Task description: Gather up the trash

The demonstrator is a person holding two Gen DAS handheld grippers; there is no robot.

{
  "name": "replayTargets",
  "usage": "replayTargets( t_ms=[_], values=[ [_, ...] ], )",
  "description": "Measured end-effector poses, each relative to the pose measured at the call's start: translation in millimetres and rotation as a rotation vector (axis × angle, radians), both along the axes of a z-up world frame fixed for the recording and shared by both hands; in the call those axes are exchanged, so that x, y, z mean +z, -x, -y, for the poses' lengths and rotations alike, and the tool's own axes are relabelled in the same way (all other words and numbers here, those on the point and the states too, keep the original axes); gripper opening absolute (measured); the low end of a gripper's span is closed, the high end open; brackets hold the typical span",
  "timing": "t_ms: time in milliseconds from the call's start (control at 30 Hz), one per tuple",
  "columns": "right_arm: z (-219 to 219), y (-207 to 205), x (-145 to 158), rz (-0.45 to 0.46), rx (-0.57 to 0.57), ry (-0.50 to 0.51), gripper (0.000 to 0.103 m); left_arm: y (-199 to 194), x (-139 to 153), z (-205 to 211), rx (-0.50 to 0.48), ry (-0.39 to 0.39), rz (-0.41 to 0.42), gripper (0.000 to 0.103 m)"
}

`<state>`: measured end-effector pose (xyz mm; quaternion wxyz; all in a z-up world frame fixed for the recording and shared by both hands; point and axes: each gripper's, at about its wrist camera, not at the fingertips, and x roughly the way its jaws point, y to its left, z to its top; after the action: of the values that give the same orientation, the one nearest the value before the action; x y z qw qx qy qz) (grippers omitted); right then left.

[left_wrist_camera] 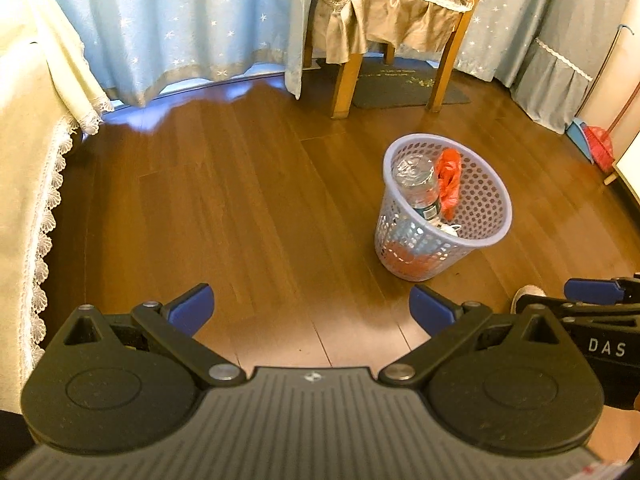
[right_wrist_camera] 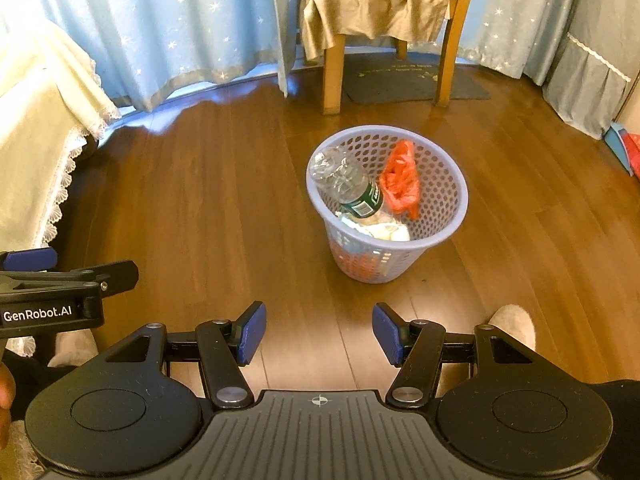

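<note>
On the glossy brown plank floor (right_wrist_camera: 224,184), a round lilac plastic basket (right_wrist_camera: 452,216) stands upright, its tapered wall pierced all over with small holes. Inside it leans a crumpled clear plastic bottle (right_wrist_camera: 344,182) with a dark green label, its neck up against the rim on the far left side. Beside the bottle lies a wrinkled orange-red plastic bag (right_wrist_camera: 400,180), and below them sits crushed white paper (right_wrist_camera: 380,230). More red and white shows through the mesh near the base.

Nearer the camera, the left gripper (left_wrist_camera: 311,308) hangs above bare floor with its blue padded tongs spread wide and nothing between them. The right gripper (right_wrist_camera: 319,332) likewise hovers over the planks, its flat blue pads parted about halfway and empty; the basket lies ahead of it, well apart.

Behind the basket stands a wooden chair (right_wrist_camera: 332,76) draped in a quilted tan cover with a ruffled skirt, over a dark mat (right_wrist_camera: 400,80). Pale blue star-speckled curtains (right_wrist_camera: 180,32) hang behind, and cream cloth with scalloped lace edging (right_wrist_camera: 36,152) falls at the left.
</note>
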<state>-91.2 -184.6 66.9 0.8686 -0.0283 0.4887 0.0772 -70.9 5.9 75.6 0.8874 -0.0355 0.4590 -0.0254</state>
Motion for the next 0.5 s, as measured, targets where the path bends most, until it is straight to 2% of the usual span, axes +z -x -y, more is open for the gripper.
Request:
replayTargets(
  t_ms=[500],
  values=[
    [11, -3, -12, -0.022, -0.032, -0.013, 0.056, 2, -19, 18, -0.037, -0.018, -0.049, 0.102]
  ],
)
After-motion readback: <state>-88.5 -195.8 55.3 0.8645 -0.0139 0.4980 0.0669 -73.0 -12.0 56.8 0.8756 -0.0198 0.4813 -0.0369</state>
